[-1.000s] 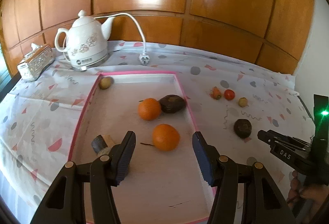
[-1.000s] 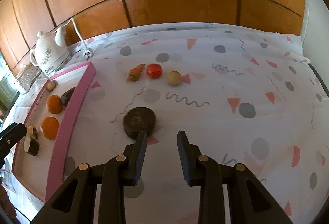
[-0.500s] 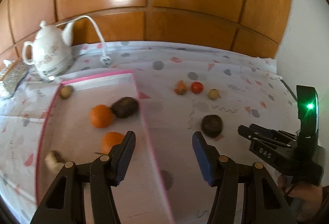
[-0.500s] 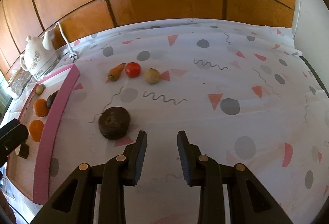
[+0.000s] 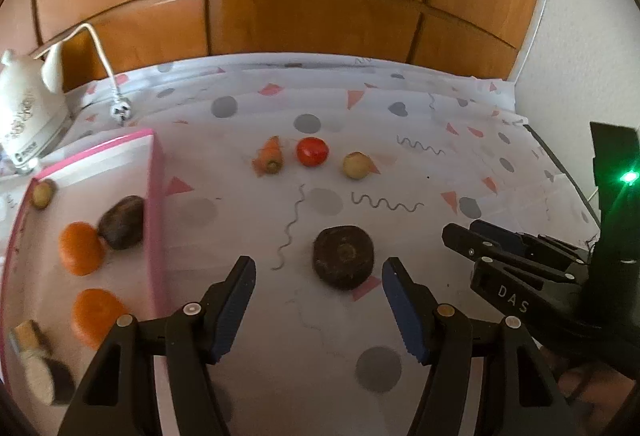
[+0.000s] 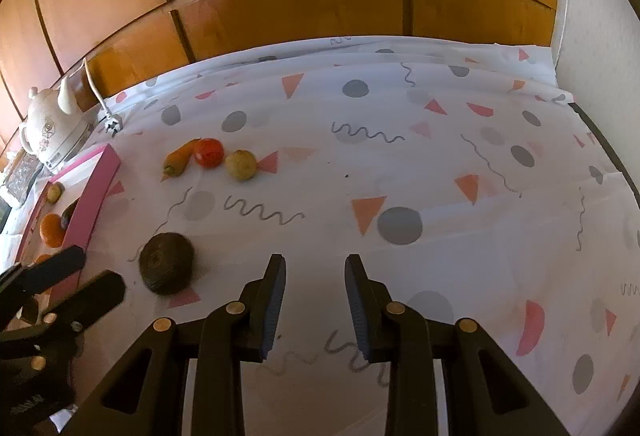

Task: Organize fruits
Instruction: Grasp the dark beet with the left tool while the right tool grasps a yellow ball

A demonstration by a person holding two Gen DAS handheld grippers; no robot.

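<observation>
Left wrist view showed my left hand-held gripper [image 5: 318, 310] had swung off the tray [image 5: 157, 204], jaws wide and empty, the dark fruit [image 5: 343, 256] now just ahead between them; right hand-held gripper [image 6: 314, 306] idled apart, part-open.

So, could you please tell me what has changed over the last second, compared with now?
The left tongs swung rightward from over the pink tray to the tablecloth, and now frame the dark round fruit, open and not touching it. The right tongs drifted slightly right, away from that fruit, open and empty. Nothing was gripped or released. The oranges, carrot, tomato and kettle stayed put.
</observation>
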